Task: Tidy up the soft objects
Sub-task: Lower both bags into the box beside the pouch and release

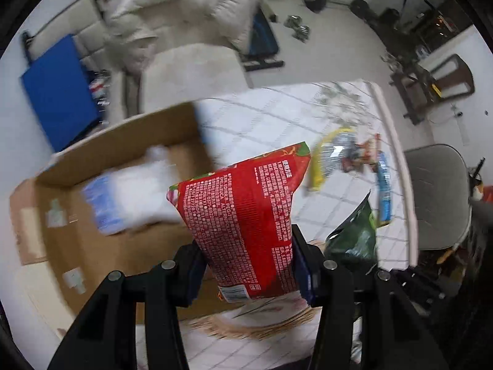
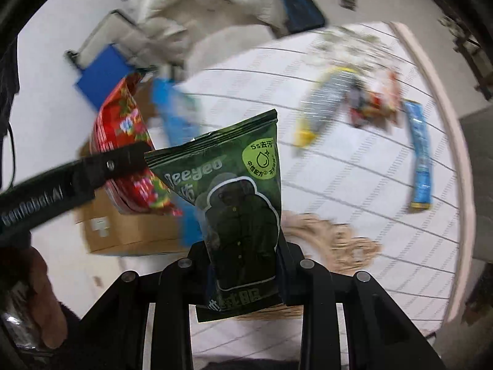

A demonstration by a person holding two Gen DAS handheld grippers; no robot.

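Even, bright indoor light. Heavy motion blur beyond each gripper; held packs sharp. Fisheye edges curved, corners vignetted black.

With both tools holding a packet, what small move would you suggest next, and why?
Probably carry the left tool leftward over the open cardboard box and release there: it grips the red packet beside the box, which already holds a white pack.

floor (image 1: 339,24): pale | sofa (image 1: 191,71): beige | chair (image 1: 437,197): grey
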